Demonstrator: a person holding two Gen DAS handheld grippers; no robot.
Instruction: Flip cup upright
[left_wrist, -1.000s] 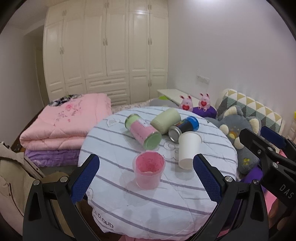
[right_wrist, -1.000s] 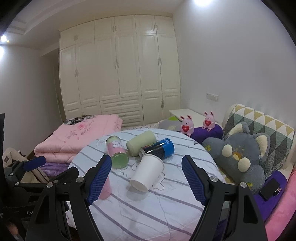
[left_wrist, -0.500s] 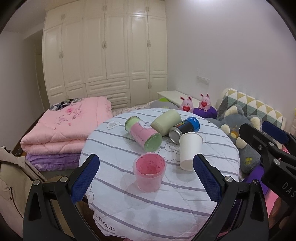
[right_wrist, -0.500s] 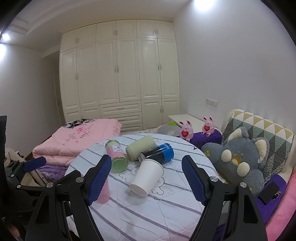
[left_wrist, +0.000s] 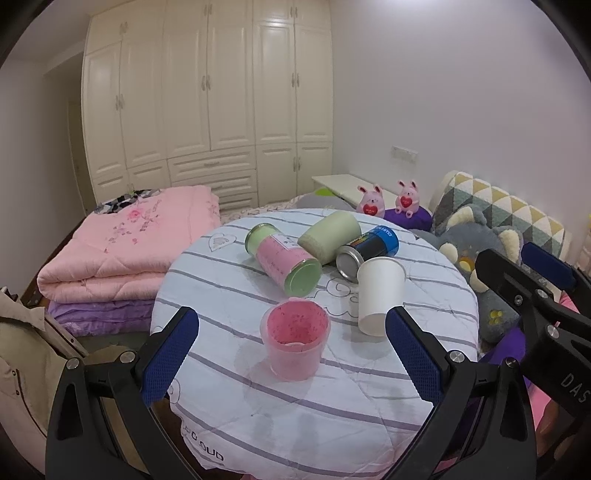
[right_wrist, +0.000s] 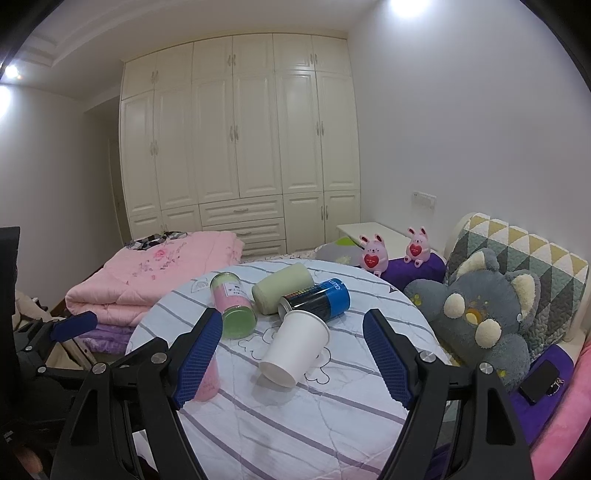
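Note:
A white paper cup (left_wrist: 378, 295) stands upside down on the round striped table (left_wrist: 295, 402), tilted against a blue and black can (left_wrist: 365, 245). It also shows in the right wrist view (right_wrist: 295, 347). A pink plastic cup (left_wrist: 295, 341) stands upright near the table's front, its mouth up. My left gripper (left_wrist: 291, 356) is open and empty, back from the pink cup. My right gripper (right_wrist: 291, 360) is open and empty, back from the white cup. The right gripper also shows at the right edge of the left wrist view (left_wrist: 532, 280).
A pink jar with a green lid (left_wrist: 286, 260) and a pale green cup (left_wrist: 330, 232) lie on their sides behind the cups. A folded pink quilt (left_wrist: 129, 243) lies at the left. Grey plush toys (right_wrist: 476, 306) and a patterned cushion (right_wrist: 517, 247) sit at the right.
Both grippers have drawn back and up a little from the table, so the cups sit lower in view. Nothing on the table has moved.

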